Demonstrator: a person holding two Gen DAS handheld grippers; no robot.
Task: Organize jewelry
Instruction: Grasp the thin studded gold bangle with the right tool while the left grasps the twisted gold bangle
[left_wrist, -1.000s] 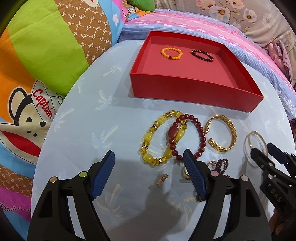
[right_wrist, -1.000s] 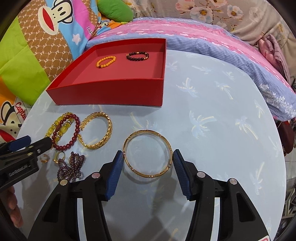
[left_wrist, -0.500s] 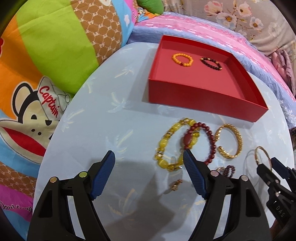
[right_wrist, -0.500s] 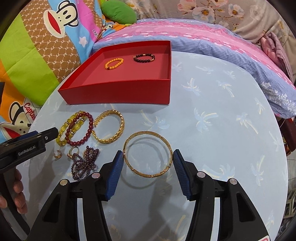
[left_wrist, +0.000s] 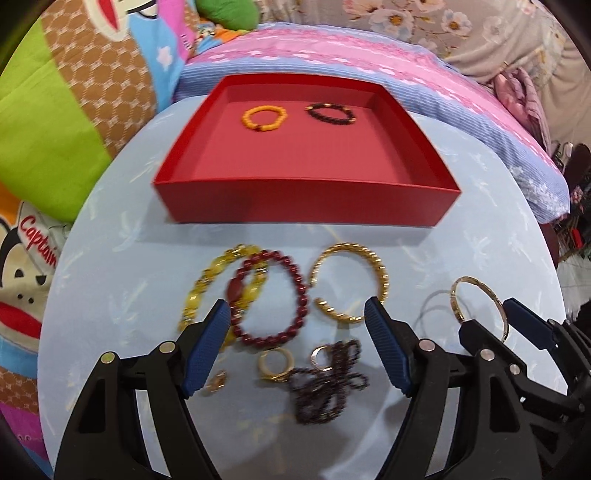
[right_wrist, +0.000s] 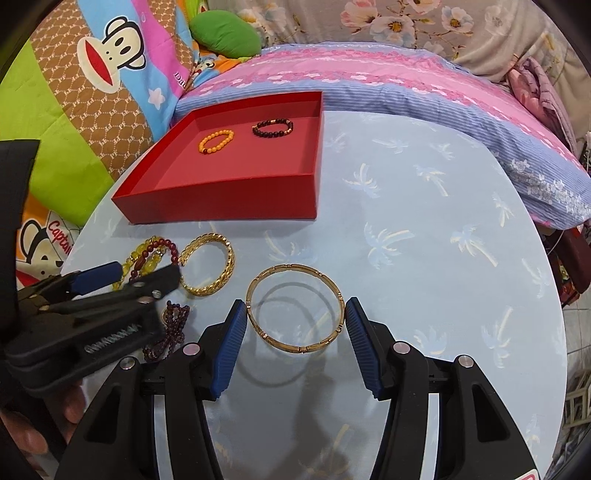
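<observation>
Both tools stand wide with nothing between their pads: the right tool (right_wrist: 295, 332) has its blue pads either side of the thin gold bangle (right_wrist: 295, 307), close to the ring but seemingly not yet pressing it, while the left tool (left_wrist: 297, 347) hovers over the cluster of loose pieces. On the pale blue worktop (right_wrist: 424, 258) the red tray (left_wrist: 306, 206) sits at the far side, and only two pieces lie in it, an orange bead bracelet (left_wrist: 264, 118) and a dark bead bracelet (left_wrist: 331, 114), side by side near its back wall. Most of the sorting, I judge, is left. Outside the tray, near its front wall, lie the yellow bead bracelet (left_wrist: 218, 284) and the red bead bracelet (left_wrist: 273, 299), which overlap each other, with the open gold cuff (left_wrist: 351, 282) just beside them. Closer to the left tool are a dark purple bead strand (left_wrist: 325, 384) in a heap, a gold ring (left_wrist: 275, 363), and a smaller gold piece (left_wrist: 216, 380) too blurred to name. The thin bangle looks like the next piece to go in.
</observation>
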